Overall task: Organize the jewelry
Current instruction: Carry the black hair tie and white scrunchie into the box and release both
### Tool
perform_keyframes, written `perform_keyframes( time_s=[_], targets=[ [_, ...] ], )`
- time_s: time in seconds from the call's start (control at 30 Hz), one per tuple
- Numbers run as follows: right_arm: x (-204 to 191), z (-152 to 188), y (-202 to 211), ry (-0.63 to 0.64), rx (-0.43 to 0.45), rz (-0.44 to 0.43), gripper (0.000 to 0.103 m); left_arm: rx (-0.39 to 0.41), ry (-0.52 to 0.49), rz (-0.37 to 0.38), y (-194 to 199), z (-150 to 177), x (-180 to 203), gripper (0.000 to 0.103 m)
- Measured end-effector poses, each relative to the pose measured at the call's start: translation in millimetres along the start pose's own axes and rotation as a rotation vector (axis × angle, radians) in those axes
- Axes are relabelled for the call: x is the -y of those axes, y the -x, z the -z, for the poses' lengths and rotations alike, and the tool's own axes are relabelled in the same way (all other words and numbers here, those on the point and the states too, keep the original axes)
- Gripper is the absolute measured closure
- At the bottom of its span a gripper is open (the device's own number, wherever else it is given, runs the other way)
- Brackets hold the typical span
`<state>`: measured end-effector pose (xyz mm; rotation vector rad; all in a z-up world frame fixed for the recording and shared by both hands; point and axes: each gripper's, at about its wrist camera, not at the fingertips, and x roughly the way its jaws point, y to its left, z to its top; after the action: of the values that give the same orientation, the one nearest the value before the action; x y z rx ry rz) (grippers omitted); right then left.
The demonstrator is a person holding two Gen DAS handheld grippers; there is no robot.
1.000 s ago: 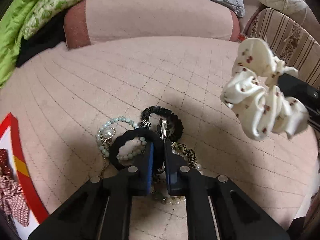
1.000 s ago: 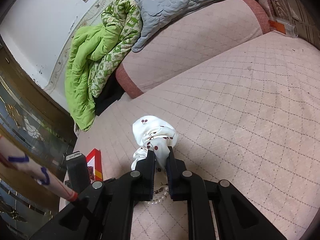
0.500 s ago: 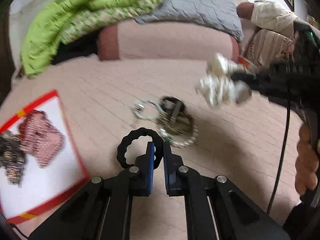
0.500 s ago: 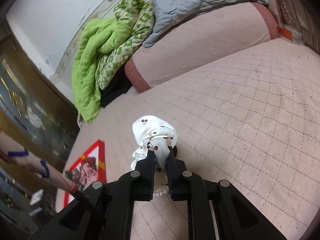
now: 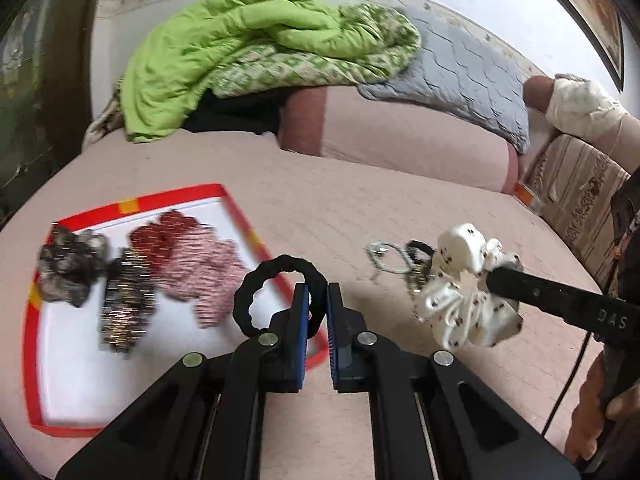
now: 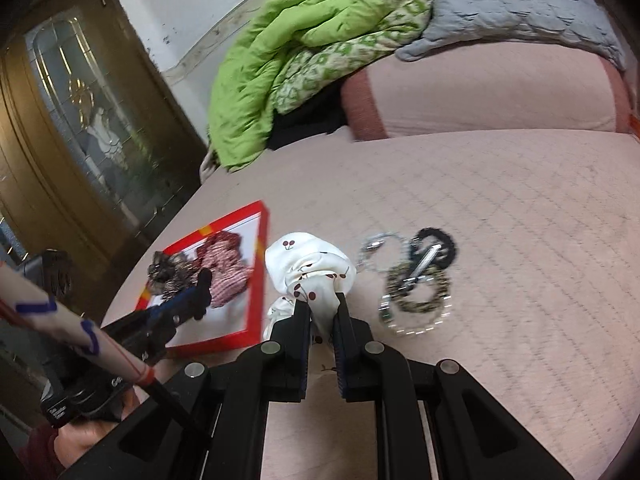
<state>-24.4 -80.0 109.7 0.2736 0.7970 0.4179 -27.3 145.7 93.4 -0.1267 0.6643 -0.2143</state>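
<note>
Carrying both catches toward red-rimmed white tray [image 5: 120, 205] at left: left gripper [image 5: 317, 300] clamped on black wavy hair tie [image 5: 276, 294], right gripper [image 6: 322, 307] clamped on white cherry-print fabric scrunchie [image 6: 310, 270]. Best releasing low, over bare tray space.

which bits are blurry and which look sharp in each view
Left wrist view: scrunchies in the red tray smear sideways, the gripped black hair tie is sharp. Right wrist view: the jewelry pile is streaked, the gripped white scrunchie crisp; fisheye bends both.
</note>
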Motion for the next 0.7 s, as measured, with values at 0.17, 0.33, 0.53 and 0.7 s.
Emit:
perform_keyframes(
  time_s=[0.17, 0.33, 0.53, 0.7],
  targets=[
    [-42, 7, -9, 0.055, -0.019, -0.039, 0.09, 0.039, 0.071, -0.039, 26, 3, -46, 0.095],
    [-89, 9, -28, 0.093, -0.047, -0.099, 0.09, 0.046, 0.133, -0.091, 43, 13, -84, 0.095],
    [-132, 11, -61, 0.129, -0.111, -0.139, 0.09, 0.025, 0.206, -0.128, 47, 20, -125, 0.095],
    [-156, 9, -90, 0.161, -0.15, -0.128, 0.09, -0.009, 0.227, -0.141, 38, 23, -138, 0.095]
  ],
)
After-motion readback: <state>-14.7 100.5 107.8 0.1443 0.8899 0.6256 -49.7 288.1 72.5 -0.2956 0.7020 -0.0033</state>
